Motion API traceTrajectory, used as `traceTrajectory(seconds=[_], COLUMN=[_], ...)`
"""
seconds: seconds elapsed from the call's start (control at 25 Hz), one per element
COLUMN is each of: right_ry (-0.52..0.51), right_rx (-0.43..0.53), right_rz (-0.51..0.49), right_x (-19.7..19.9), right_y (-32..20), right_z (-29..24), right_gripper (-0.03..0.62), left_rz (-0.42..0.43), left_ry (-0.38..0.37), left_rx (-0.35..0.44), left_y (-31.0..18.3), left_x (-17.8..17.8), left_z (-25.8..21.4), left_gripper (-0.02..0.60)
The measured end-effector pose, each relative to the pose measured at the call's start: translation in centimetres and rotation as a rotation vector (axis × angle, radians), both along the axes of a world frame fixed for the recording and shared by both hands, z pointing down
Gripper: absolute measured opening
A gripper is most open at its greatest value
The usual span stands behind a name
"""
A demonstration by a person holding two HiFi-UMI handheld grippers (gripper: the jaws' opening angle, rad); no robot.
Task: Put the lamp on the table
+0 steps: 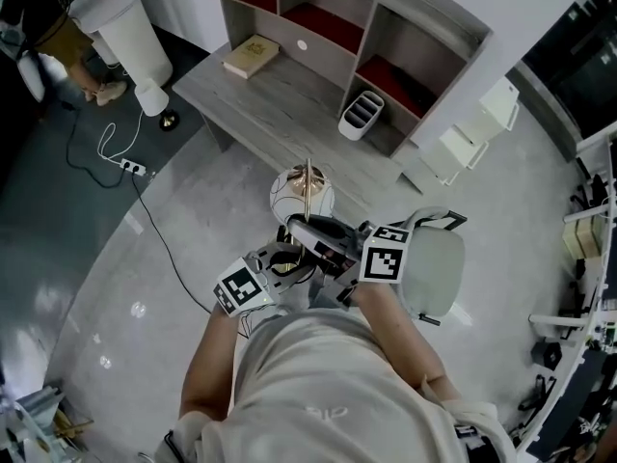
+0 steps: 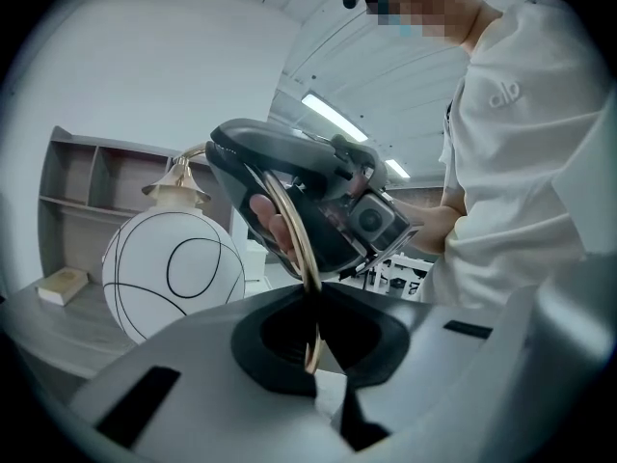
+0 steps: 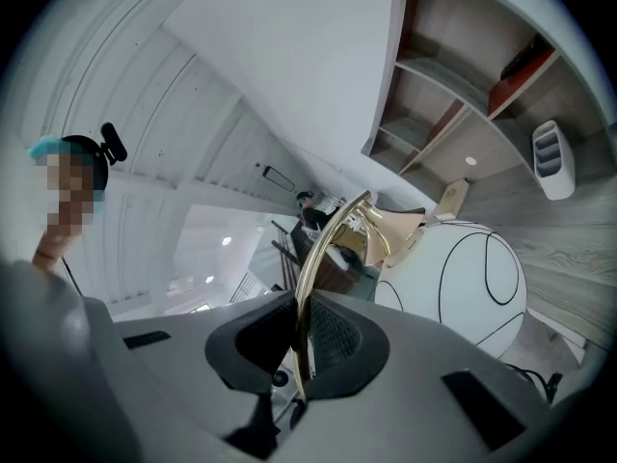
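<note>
The lamp has a white globe (image 1: 301, 193) with thin black lines and a curved brass stem (image 1: 308, 177); it hangs in the air just in front of the grey wooden table (image 1: 280, 114). My left gripper (image 1: 289, 258) is shut on the brass stem (image 2: 301, 258), with the globe (image 2: 174, 273) to its left. My right gripper (image 1: 313, 231) is also shut on the stem (image 3: 313, 268), a little nearer the globe (image 3: 472, 287). In the left gripper view the right gripper (image 2: 323, 215) sits right above my left gripper (image 2: 313, 355). The jaws of my right gripper (image 3: 299, 374) pinch the thin stem.
A book (image 1: 251, 56) and a white organizer (image 1: 362, 114) lie on the table. An open shelf unit (image 1: 318, 17) stands behind it. A white chair (image 1: 434, 268) is at my right. A power strip (image 1: 133, 167) with its cable lies on the floor at left.
</note>
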State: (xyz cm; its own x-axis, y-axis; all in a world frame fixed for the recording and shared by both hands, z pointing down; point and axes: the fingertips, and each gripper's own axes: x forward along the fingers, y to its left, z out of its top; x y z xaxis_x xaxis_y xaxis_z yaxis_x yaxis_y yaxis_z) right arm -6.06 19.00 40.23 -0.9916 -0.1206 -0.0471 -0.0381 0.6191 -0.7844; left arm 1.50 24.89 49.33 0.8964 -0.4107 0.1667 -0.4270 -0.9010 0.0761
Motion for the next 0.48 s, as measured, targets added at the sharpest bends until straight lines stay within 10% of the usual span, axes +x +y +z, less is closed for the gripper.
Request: traceTrajectory(seconds=[0.48], right_ry=[-0.027], right_rx=[0.025], right_rz=[-0.095], right_x=[2.9], right_y=[-12.0], right_z=[-1.7], right_gripper=[0.048], left_rz=[-0.124], left_ry=[-0.001], left_rx=[-0.002], left_y=[-13.3], left_x=[2.8], left_z=[-1.0], left_gripper=[0.017])
